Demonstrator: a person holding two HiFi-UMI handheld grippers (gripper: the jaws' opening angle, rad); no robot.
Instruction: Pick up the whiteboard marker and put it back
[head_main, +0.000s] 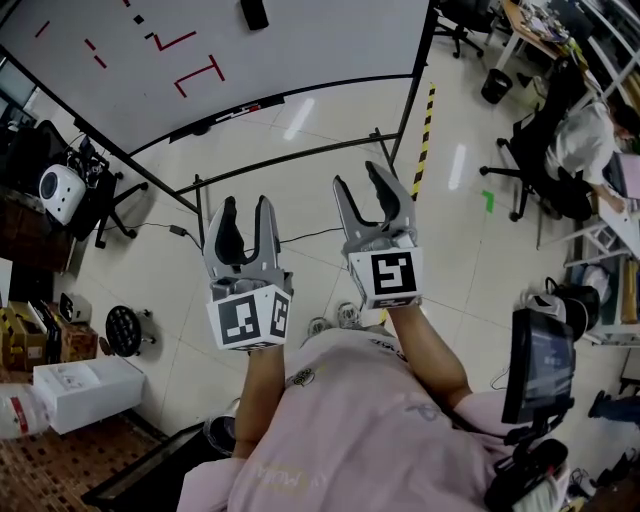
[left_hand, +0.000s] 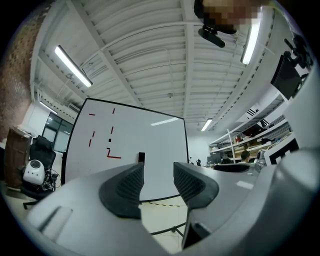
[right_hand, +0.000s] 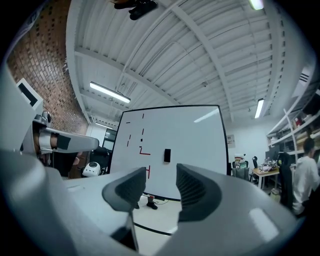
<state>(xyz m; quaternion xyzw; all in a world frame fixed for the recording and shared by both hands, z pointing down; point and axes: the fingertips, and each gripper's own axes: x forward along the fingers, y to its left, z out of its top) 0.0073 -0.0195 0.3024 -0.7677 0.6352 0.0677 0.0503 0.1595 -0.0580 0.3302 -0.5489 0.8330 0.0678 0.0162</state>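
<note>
A whiteboard (head_main: 250, 50) with red strokes stands ahead of me on a wheeled frame. On the ledge under it lies a slim dark and red thing, probably the marker (head_main: 243, 110). A black eraser (head_main: 254, 12) sticks to the board. My left gripper (head_main: 246, 205) and right gripper (head_main: 360, 178) are held side by side over the floor, well short of the board, and point at it. Both stand open with nothing between their fingers. The left gripper view shows the board (left_hand: 145, 140) beyond the empty left gripper (left_hand: 158, 172); the right gripper view shows the board (right_hand: 195, 135) past the right gripper (right_hand: 161, 177).
The board's stand bars (head_main: 290, 155) cross the floor in front of me. Yellow-black tape (head_main: 425, 130) runs along the floor at the right. An office chair with a white device (head_main: 60, 190) and boxes (head_main: 85, 392) are at the left. A seated person (head_main: 585, 140) and a mounted screen (head_main: 540, 365) are at the right.
</note>
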